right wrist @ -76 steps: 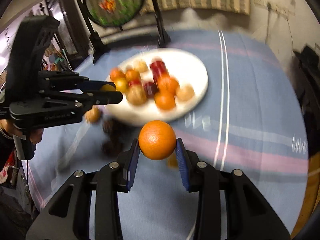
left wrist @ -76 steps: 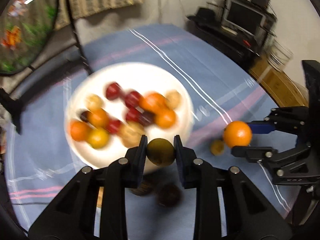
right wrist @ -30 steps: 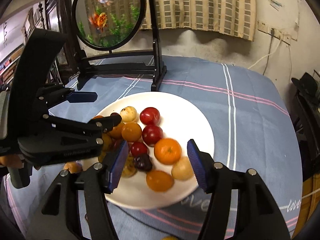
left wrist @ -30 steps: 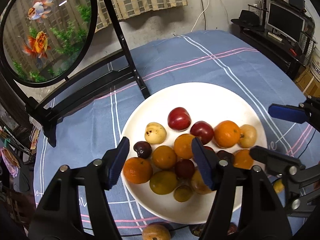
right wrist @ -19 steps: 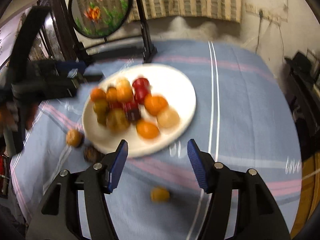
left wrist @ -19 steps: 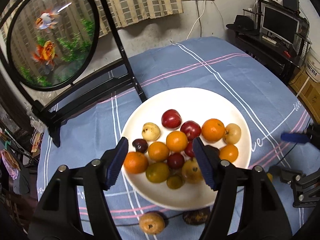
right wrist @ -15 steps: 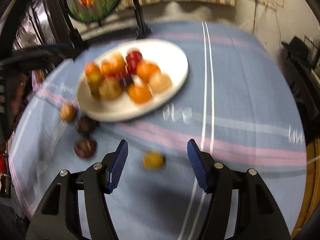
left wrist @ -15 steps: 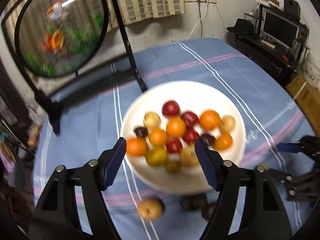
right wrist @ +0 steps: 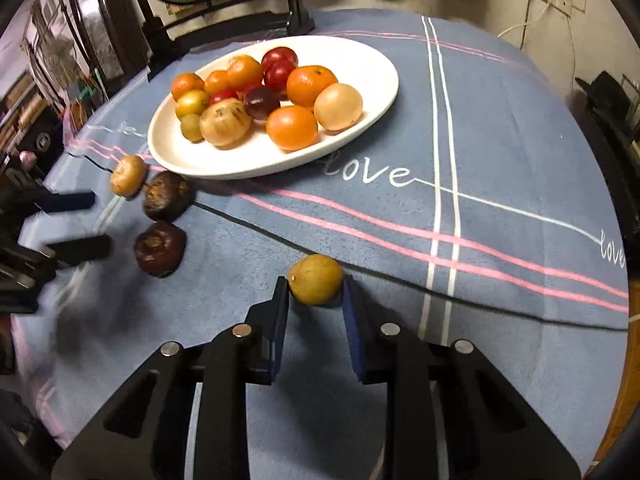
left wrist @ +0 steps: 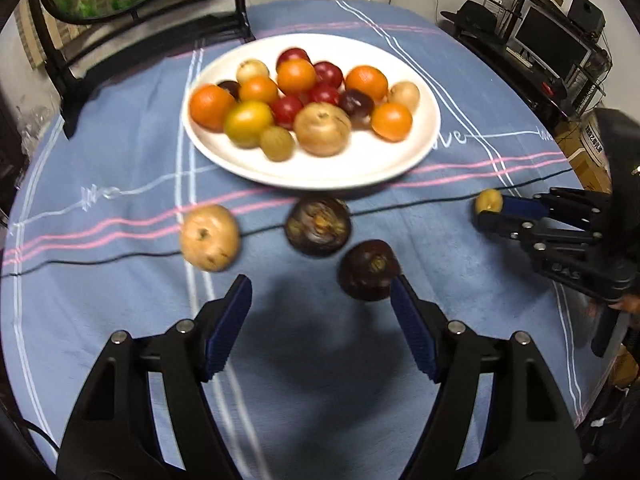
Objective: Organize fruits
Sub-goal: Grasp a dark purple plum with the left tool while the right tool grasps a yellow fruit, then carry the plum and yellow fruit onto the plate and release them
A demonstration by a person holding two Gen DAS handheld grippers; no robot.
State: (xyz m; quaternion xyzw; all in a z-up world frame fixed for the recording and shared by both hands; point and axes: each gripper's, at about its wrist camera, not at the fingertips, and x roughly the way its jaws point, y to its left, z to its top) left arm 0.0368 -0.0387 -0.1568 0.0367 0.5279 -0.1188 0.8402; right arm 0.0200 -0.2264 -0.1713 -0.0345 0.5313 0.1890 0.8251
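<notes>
A white plate holds several oranges, red fruits and tan fruits. On the blue cloth in front of it lie a tan fruit and two dark purple fruits. My left gripper is open, low over the cloth, just short of the nearer dark fruit. My right gripper has its jaws around a small yellow-brown fruit resting on the cloth; a slight gap shows on the left side.
A black stand with a round fish picture stands behind the plate. A thin black cable runs across the cloth. A TV shelf stands to the right of the table.
Both grippers pulled back from the plate and dropped low to the cloth. The right gripper narrowed around the small yellow-brown fruit. The left gripper now faces the loose dark fruits.
</notes>
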